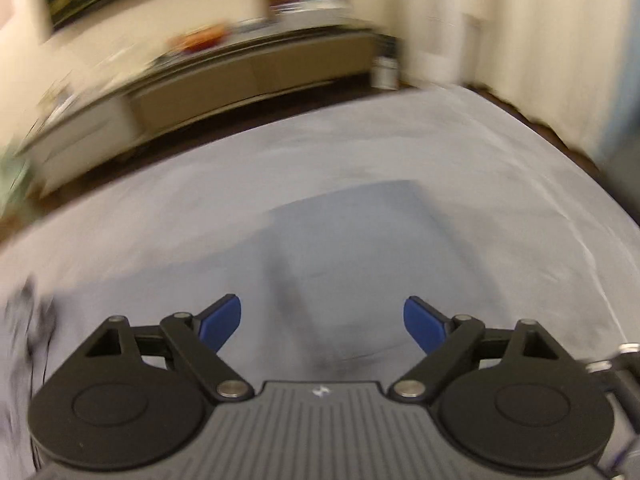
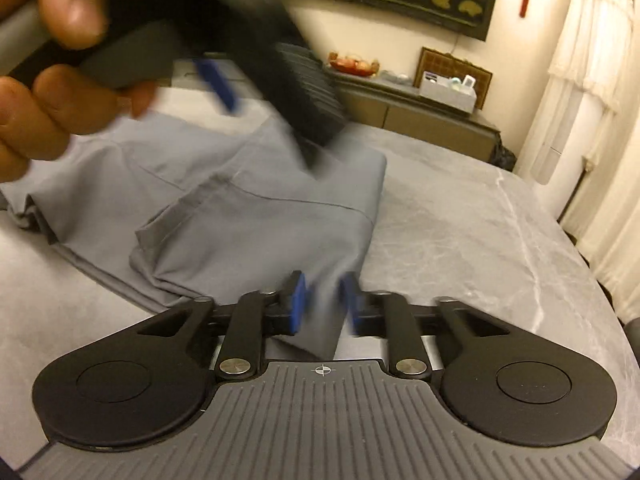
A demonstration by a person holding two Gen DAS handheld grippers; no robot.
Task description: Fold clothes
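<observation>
Only in right view: right tool (image 2: 323, 304) clenched on grey garment (image 2: 240, 216); left tool (image 1: 322, 322) released

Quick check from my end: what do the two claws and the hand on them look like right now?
Both claws, left claw and right claw, are alike: black linkage arms with silver pivot pins, round black side discs, a ribbed grey body with a small crosshair mark, and blue pads on the fingers. The hand gripping the left one is bare; no sleeve or cable is visible.
</observation>
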